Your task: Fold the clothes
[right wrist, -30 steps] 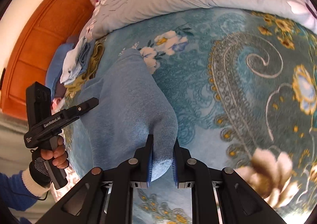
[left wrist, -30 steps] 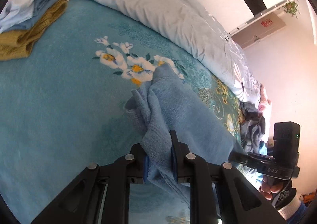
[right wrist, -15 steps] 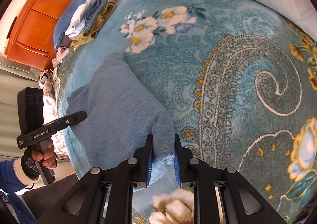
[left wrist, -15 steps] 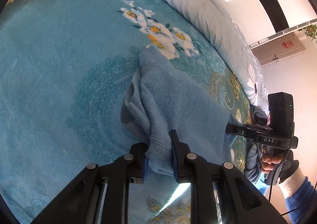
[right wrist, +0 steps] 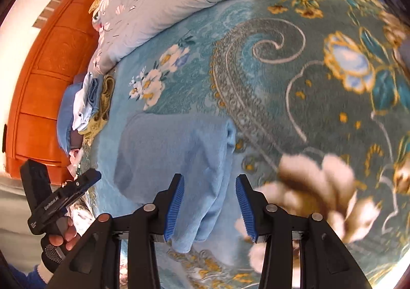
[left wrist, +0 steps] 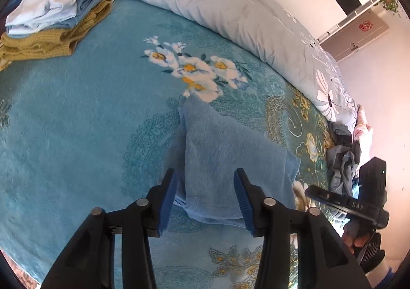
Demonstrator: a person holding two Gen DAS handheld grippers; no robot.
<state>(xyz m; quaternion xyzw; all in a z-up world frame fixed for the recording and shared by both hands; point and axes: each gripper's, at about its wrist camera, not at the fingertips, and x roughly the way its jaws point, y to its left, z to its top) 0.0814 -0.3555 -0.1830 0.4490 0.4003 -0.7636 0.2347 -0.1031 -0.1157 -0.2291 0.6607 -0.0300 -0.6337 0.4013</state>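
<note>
On the teal floral blanket (left wrist: 77,115), a folded blue fleece garment (left wrist: 230,161) lying flat; soft, light and floppy by the look, best pinched at a folded edge or corner. Farther off, a stack of folded clothes (left wrist: 51,22); no containers visible. Left gripper (left wrist: 205,202) and right gripper (right wrist: 208,204) both spread wide over its near edge, clamping nothing.

bed: teal floral blanket (left wrist: 77,109) | duvet (left wrist: 217,2): pale, 12 o'clock | headboard (right wrist: 38,79): orange wood, 9 o'clock | wall (left wrist: 371,89): pinkish, sunlit, 3 o'clock
</note>
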